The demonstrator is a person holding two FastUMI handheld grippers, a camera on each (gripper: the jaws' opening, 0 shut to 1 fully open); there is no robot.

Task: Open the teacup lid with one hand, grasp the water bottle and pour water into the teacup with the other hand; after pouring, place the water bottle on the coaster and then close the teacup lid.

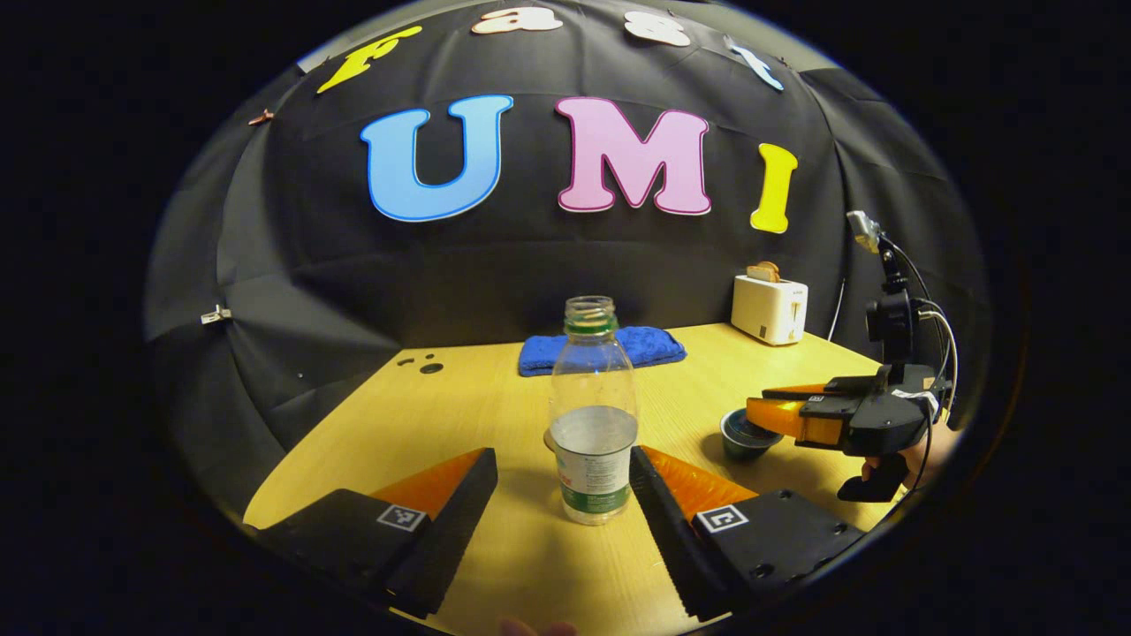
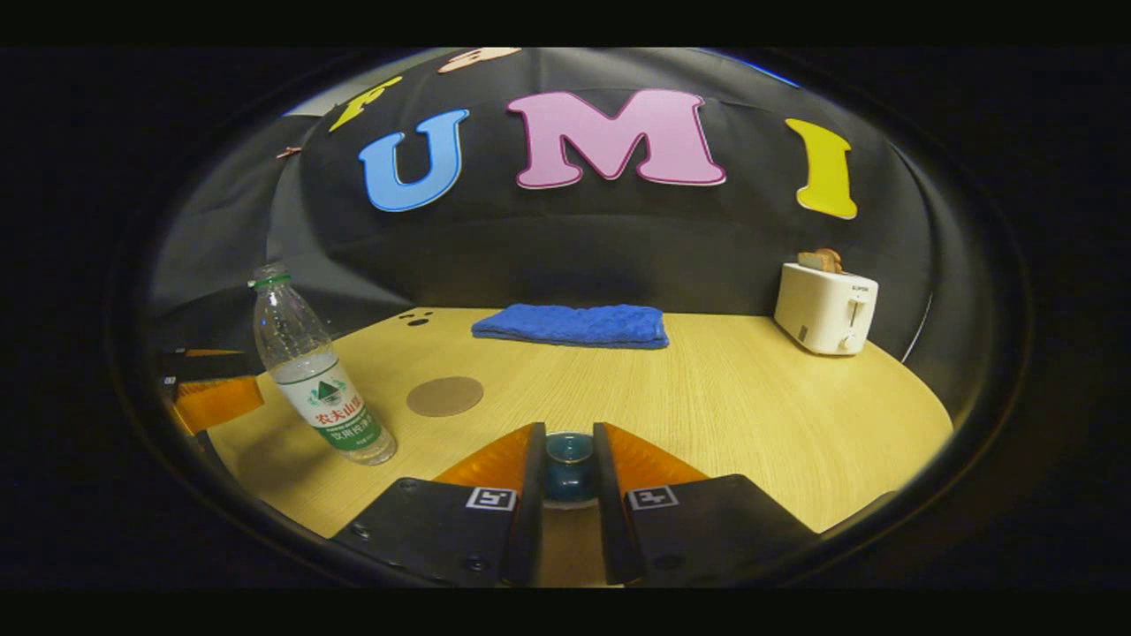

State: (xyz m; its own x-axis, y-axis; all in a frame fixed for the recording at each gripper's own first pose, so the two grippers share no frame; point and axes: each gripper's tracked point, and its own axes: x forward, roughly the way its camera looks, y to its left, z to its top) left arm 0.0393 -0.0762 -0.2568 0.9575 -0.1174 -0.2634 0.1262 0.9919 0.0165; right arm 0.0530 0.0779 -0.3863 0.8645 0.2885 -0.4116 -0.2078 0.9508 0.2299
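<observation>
While jaws flank bottle [image 1: 593, 415], table edge [image 1: 292, 468] near

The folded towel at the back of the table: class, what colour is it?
Blue. The towel shows best in the right gripper view.

Not much to actually read here. The water bottle [image 2: 318, 389] has a green-and-white printed label [image 2: 340, 415]. The toaster [image 2: 826, 309] has a tiny word on its front (too small to make out). The left gripper [image 1: 562, 452] and right gripper [image 2: 569, 430] carry square coded markers [image 2: 490, 498] on their fingers.
</observation>
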